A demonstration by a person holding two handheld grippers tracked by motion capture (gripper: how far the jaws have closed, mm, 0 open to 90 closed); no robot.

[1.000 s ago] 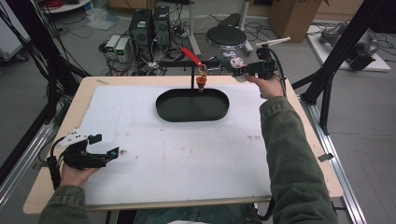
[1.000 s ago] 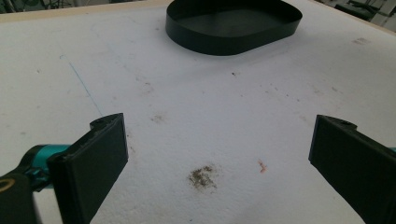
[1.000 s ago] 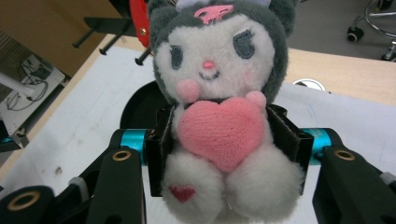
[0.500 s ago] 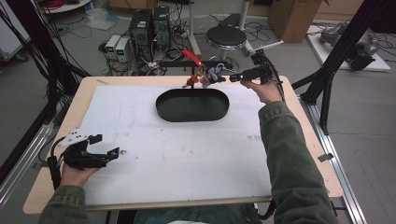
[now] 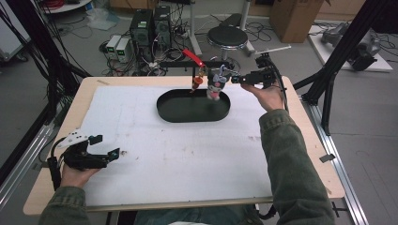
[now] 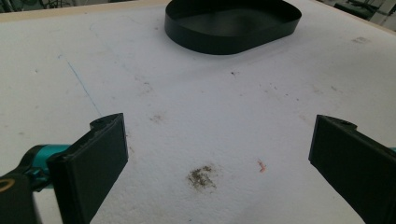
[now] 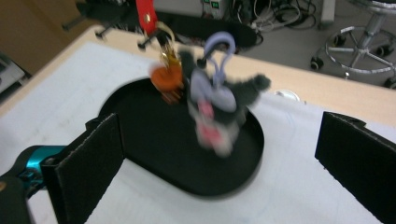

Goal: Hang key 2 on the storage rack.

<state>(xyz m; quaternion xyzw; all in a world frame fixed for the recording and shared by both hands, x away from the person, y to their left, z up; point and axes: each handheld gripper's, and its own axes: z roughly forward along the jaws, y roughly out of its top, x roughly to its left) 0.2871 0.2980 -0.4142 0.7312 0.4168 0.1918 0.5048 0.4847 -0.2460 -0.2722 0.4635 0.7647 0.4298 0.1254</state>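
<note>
Jaws of the right gripper (image 5: 237, 79) have just opened wide, empty, beside a plush keychain (image 5: 215, 84) blurred above the black oval tray (image 5: 187, 115); the left gripper (image 5: 107, 146) is wide too.

In the right gripper view the plush toy (image 7: 215, 109) above the black tray (image 7: 140, 154) is smeared by motion, so its face and limbs cannot be made out. The orange charm (image 7: 167, 78) beside it is also blurred. The red strap (image 7: 145, 16) is cut off by the top edge.
</note>
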